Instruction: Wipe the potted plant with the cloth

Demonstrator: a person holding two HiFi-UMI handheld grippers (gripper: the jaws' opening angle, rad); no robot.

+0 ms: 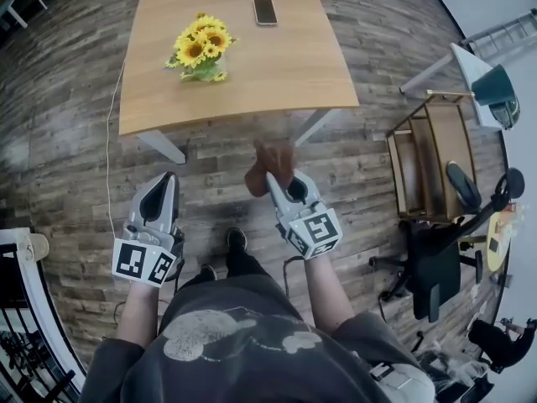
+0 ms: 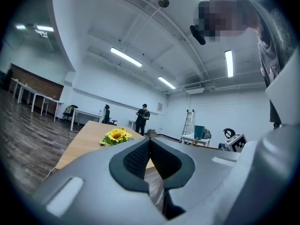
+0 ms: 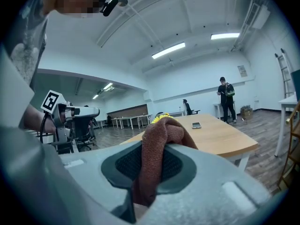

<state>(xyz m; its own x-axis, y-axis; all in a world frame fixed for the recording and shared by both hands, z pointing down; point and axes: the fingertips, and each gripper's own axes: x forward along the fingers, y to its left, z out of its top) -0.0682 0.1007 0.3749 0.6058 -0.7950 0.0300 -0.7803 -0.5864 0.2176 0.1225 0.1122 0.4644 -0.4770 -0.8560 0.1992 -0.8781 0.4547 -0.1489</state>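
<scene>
Two tongs are held out over the wooden floor (image 1: 67, 141), short of the surface (image 1: 285, 74). The left tongs (image 1: 169, 180) are closed together with nothing between them. The right tongs (image 1: 277, 181) are clamped on the brown cloth (image 1: 270, 163), which bunches up past their tips. The potted plant (image 1: 201, 49), yellow sunflowers in a small pot, stands on the surface toward its left side, well apart from both tongs. A phone (image 1: 265, 11) lies flat farther back, to the right of the plant.
</scene>
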